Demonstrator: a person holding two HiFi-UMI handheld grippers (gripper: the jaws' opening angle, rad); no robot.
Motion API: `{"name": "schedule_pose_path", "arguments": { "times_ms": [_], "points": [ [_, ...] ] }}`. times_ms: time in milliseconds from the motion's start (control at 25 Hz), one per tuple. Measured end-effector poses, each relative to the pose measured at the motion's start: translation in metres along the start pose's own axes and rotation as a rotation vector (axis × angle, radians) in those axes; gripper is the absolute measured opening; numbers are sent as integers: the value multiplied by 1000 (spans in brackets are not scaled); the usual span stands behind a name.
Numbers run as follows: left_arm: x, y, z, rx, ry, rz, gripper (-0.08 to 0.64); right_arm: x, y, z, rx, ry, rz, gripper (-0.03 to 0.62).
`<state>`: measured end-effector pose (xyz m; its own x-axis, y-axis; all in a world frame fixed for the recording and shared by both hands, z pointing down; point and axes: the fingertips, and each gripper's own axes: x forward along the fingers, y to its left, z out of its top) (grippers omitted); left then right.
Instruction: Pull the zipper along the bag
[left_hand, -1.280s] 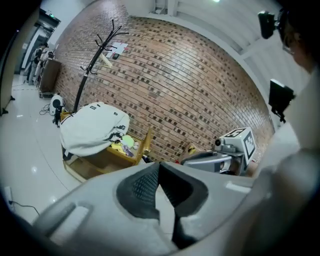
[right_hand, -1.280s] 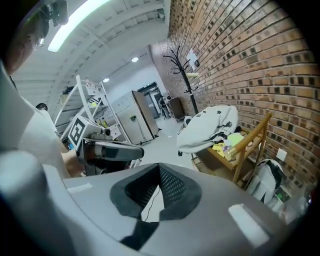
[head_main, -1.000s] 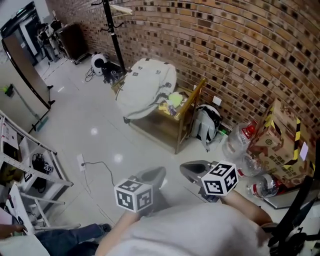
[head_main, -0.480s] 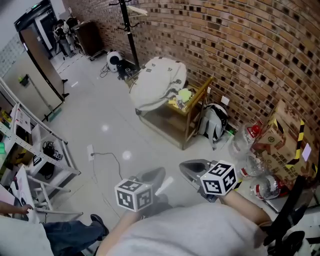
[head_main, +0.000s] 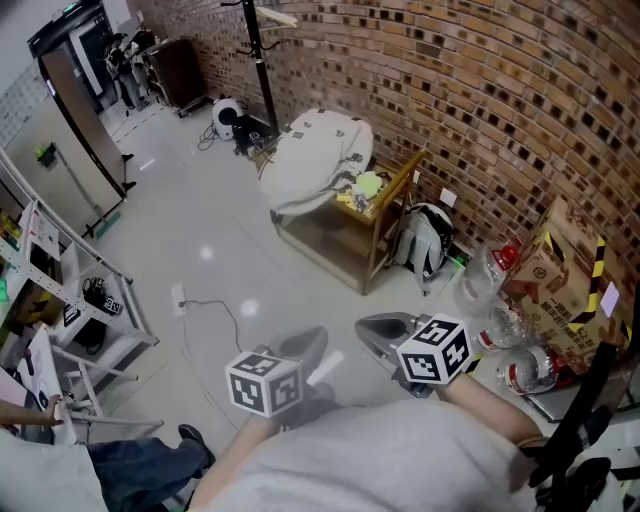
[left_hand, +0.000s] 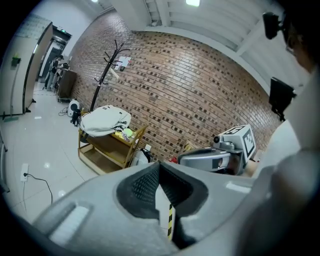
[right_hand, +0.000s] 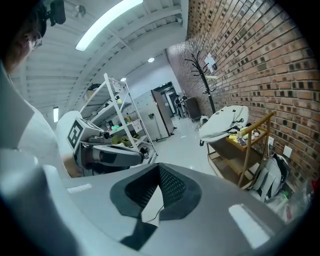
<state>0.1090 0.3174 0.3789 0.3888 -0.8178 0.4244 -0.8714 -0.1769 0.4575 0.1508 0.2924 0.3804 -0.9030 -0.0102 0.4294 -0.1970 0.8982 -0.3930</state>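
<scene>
**Both claws pressed together, white bag lying well ahead on the trolley**

At the far left I am seeing a metal shelving rack (head_main: 60, 300) standing on the pale floor, and a thin cable (head_main: 215, 310) is trailing across the tiles beside it. The left claw (head_main: 305, 350) is hovering low in the head view, near me. Its own view is showing the two dark pads meeting at the tips with nothing pinched between them.

Further off, a coat stand (head_main: 262, 60) is rising against the brick wall (head_main: 480, 90). In front of that wall a wooden trolley (head_main: 385, 215) is standing. The white bag (head_main: 315, 150) is lying across the trolley's top, draping over its left edge, well apart from both claws. Something yellow-green (head_main: 368, 184) is sitting at the bag's right end, near the trolley's right edge.

The right claw (head_main: 375, 328) is hovering just beside the left one. I am reading its pads as pressed together too, and it is pinching nothing.

To the right of the trolley a small grey-and-white backpack (head_main: 425, 240) is leaning near the wall. Beyond it, clear plastic bottles (head_main: 485, 275) are clustering beside a cardboard box (head_main: 555, 265).
</scene>
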Motion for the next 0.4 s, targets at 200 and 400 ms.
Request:
{"name": "schedule_pose_path", "arguments": {
  "times_ms": [200,400],
  "points": [
    [1,2,-1,4,3,-12,0,2,2,-1,-3,-1,-2,-2],
    [1,6,0,10,5,-23,0,8,2,2,-4,-8,-8,-2]
  ]
}}
